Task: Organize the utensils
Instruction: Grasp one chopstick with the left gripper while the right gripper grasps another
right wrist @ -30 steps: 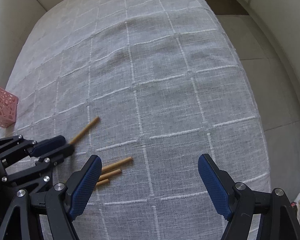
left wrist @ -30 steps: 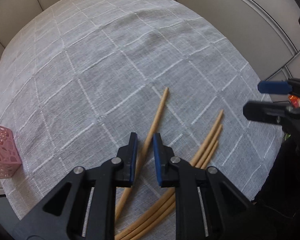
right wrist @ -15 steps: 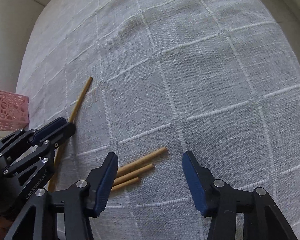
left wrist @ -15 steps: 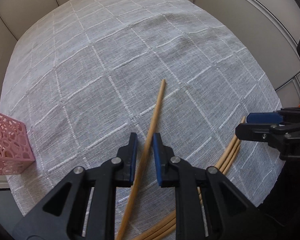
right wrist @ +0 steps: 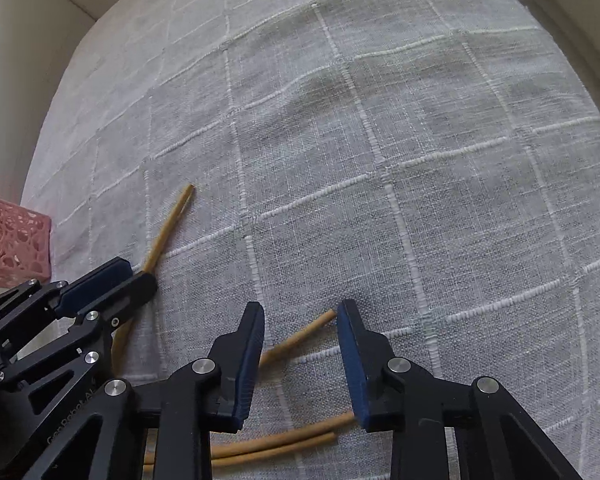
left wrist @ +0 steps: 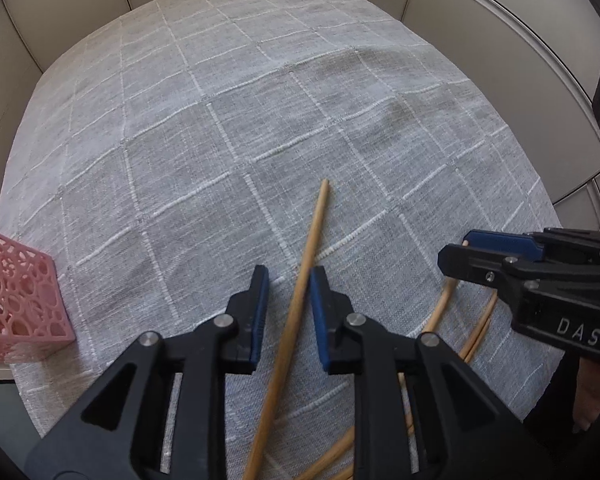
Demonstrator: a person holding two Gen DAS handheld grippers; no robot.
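Note:
A single wooden chopstick lies on the grey checked cloth and runs between the jaws of my left gripper. It leans on the right pad with a gap to the left pad, and the jaws are opening slightly. The same chopstick and left gripper appear at the left of the right wrist view. My right gripper hangs over a loose bundle of chopsticks. Its jaws are closing, with one chopstick tip between the pads and neither pad touching it. In the left wrist view the right gripper sits above that bundle.
A pink lattice basket stands at the table's left edge, also in the right wrist view. The tablecloth stretches away bare toward beige wall panels. A hand holds the right gripper at the cloth's right edge.
The right jaws have narrowed a lot and come down over the chopstick bundle. The left gripper slid toward the pink basket, and the single chopstick swung along between its jaws.

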